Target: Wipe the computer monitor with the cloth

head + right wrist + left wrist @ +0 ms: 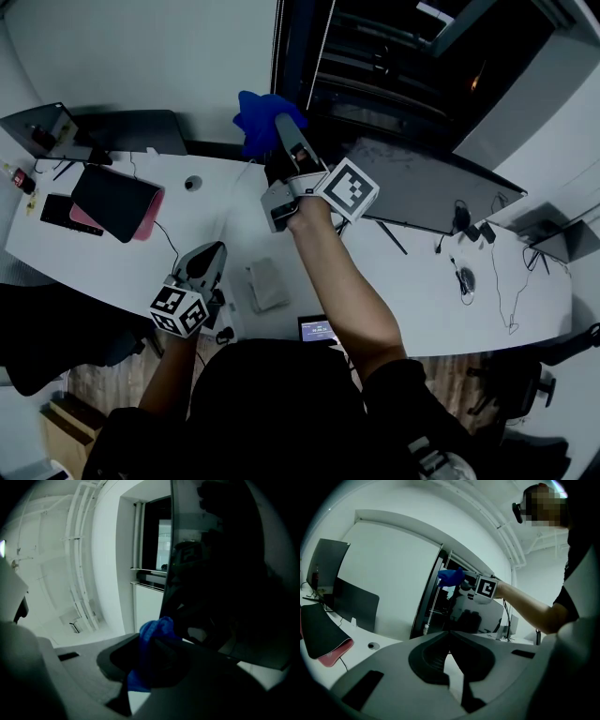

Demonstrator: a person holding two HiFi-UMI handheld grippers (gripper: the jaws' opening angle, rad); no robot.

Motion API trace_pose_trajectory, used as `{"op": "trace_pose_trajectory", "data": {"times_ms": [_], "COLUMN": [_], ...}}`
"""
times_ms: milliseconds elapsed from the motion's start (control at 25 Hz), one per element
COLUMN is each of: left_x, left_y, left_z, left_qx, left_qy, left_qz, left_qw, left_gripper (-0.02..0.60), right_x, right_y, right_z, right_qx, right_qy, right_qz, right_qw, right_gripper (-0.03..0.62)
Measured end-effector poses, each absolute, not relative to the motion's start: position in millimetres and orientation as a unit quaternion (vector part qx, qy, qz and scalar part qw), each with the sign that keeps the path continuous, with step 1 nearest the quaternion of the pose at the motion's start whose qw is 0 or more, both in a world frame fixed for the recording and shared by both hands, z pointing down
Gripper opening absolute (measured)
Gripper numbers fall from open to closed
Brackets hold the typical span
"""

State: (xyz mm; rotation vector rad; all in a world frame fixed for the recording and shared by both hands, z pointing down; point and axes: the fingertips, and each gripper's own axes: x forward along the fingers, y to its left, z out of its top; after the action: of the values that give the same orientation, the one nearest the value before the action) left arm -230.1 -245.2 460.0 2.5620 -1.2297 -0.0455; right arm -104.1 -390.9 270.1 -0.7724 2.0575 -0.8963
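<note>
My right gripper [281, 131] is raised above the white desk [112, 262] and is shut on a bunched blue cloth [258, 117]. In the right gripper view the blue cloth [152, 641] sticks out between the jaws, right by the left edge of the dark monitor [225, 573]; I cannot tell whether they touch. The monitor [422, 192] stands at the back of the desk, right of the cloth. The left gripper view shows the cloth [451, 576] held high above the monitor [480, 616]. My left gripper [214, 253] hangs low over the desk's front, shut with nothing in it.
A black laptop on a pink sleeve [117, 202] lies at the left, with a second dark screen [141, 131] behind it. A grey folded pad [267, 281] and a phone [319, 328] lie near the front edge. Cables and small devices [464, 277] trail at the right.
</note>
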Motion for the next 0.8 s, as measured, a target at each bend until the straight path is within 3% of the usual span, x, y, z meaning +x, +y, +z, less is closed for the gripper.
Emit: {"op": "trace_pose_trajectory", "data": {"times_ms": [200, 480, 600, 800], "left_x": [-232.1, -219.5, -213.5, -195.8], "left_y": [-243.7, -250.1, -252.0, -250.9], "left_z": [455.9, 433.1, 424.1, 413.5], "left_qx": [0.894, 0.902, 0.906, 0.913], "left_qy": [-0.424, -0.412, -0.405, -0.388], "left_qz": [-0.019, -0.035, -0.046, -0.065], "left_qw": [0.144, 0.123, 0.116, 0.112], "left_gripper": [-0.005, -0.005, -0.005, -0.005], "right_x": [-96.4, -48.4, -20.1, 6.7], "right_y": [-386.1, -345.6, -316.4, -259.2], "right_z": [253.8, 212.6, 210.6, 227.6], "right_qx": [-0.313, -0.358, -0.412, -0.485], "right_qy": [0.811, 0.853, 0.862, 0.859], "right_qz": [-0.327, -0.159, -0.065, 0.092], "right_qw": [0.369, 0.344, 0.289, 0.138], "right_gripper": [0.063, 0.063, 0.063, 0.063]}}
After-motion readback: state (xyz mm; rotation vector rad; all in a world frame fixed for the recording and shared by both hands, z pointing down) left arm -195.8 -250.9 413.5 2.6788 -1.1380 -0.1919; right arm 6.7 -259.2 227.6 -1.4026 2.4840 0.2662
